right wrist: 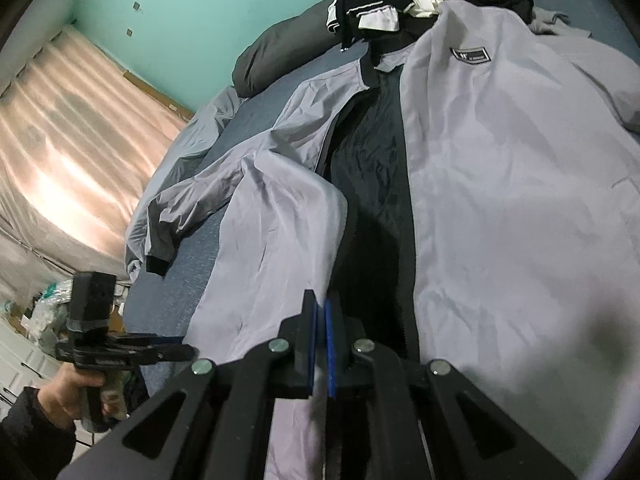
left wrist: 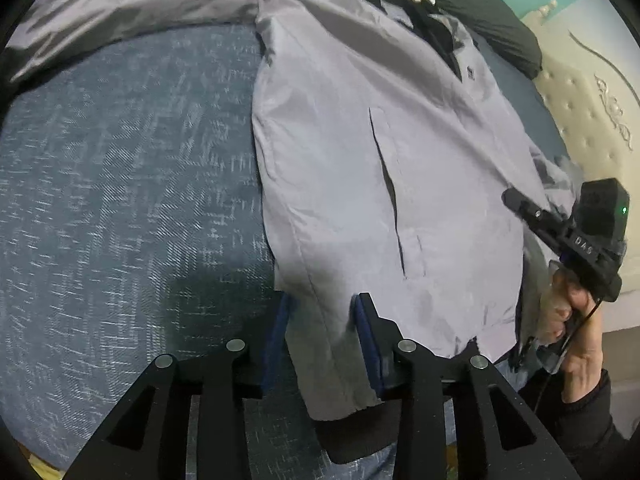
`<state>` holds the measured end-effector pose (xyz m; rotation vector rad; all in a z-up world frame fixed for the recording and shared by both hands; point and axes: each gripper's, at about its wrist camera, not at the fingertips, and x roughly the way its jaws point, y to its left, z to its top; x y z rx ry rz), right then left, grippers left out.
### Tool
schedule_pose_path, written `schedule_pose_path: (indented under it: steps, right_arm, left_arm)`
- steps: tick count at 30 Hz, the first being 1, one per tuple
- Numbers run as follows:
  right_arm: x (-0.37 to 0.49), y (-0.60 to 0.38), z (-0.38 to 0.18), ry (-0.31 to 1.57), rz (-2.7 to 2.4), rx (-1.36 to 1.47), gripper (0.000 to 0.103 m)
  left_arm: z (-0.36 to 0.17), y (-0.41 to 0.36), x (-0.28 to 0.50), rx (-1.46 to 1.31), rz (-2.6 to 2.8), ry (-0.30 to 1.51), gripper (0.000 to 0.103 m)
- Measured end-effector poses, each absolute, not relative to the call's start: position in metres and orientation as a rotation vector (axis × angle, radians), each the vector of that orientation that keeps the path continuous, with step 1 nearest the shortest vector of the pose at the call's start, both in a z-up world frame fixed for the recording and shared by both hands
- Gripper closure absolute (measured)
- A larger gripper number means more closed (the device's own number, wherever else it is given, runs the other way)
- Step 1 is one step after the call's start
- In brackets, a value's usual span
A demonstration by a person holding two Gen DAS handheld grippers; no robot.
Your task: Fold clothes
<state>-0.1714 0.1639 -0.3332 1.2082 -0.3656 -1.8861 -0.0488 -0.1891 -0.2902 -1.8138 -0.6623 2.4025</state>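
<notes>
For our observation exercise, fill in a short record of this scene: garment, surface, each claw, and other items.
garment: grey jacket, unzipped, spread flat, dark lining showing
surface: blue bedspread
left claw: open, jacket hem between its fingers
right claw: shut on the jacket's front edge
other items: black and white clothes pile beyond the collar; dark pillow

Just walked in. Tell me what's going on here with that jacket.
A person is folding a grey jacket spread on a blue bed, using a handheld gripper in each hand. The left gripper has its fingers apart, straddling the jacket's bottom hem. The right gripper is nearly shut on the edge of the jacket's open front panel. The front is unzipped, showing the dark lining, and both sleeves lie spread out. A pile of black and white clothes sits near the collar.
</notes>
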Motion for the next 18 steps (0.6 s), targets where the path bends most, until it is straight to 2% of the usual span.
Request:
schedule_pose_path:
  steps: [2, 4, 11, 15, 18]
  right_arm:
    - [-0.169, 0.160, -0.334, -0.354, -1.876, 1.214, 0.100]
    - [-0.166, 0.156, -0.335, -0.337, -1.866, 1.218, 0.100]
    - [-0.152, 0.135, -0.336, -0.260, -1.816, 1.225, 0.099]
    - [-0.147, 0.128, -0.340, -0.237, -1.798, 1.244, 0.099]
    - [-0.146, 0.134, -0.334, -0.216, -1.824, 1.246, 0.092]
  left_arm:
    - [-0.292, -0.188, -0.049, -1.817, 2.400, -0.646, 0.094]
    - [-0.289, -0.188, -0.048, -1.810, 2.414, -0.614, 0.098]
    - [-0.263, -0.210, -0.035, -1.794, 2.479, -0.558, 0.100]
    - [-0.274, -0.218, -0.031, -1.848, 2.485, -0.544, 0.100]
    - [-0.283, -0.217, -0.025, -1.874, 2.480, -0.540, 0.100]
